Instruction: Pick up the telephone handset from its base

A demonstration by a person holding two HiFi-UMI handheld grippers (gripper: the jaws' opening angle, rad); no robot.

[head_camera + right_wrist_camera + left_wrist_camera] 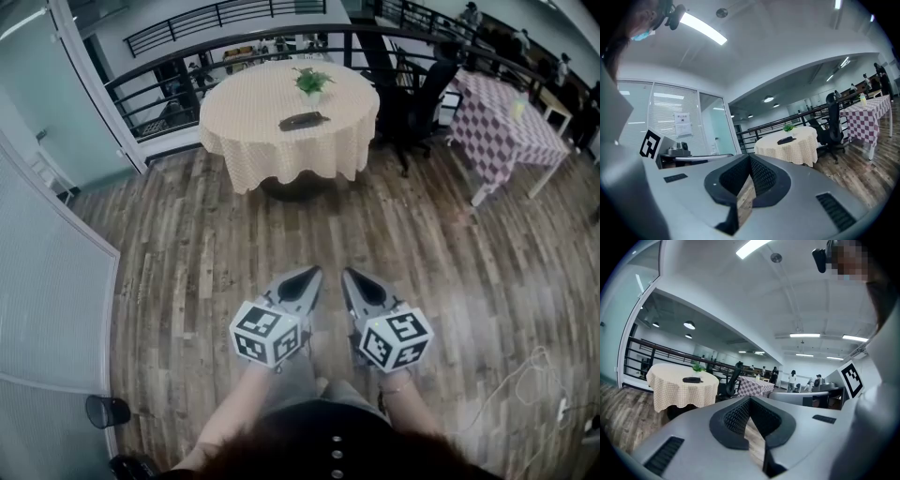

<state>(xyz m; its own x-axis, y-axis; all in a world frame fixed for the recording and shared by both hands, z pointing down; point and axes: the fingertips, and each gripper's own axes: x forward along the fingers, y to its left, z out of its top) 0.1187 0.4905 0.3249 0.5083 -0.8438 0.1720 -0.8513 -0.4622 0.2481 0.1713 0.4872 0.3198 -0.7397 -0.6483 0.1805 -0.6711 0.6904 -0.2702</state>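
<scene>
The wooden floor (187, 281) separates the person from the cloth-draped round counter (281, 150). The left hand-held gripper (307, 276) and right hand-held gripper (352, 277) are both closed and empty. The telephone (303, 120) lies on that counter, well apart from them. If the jaws arrive still closed, they could shove it toward the plant (312, 82).

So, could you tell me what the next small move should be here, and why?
Probably step forward toward the round table: the telephone lies on it, well beyond the left gripper and right gripper, both shut and empty over the wooden floor.
</scene>
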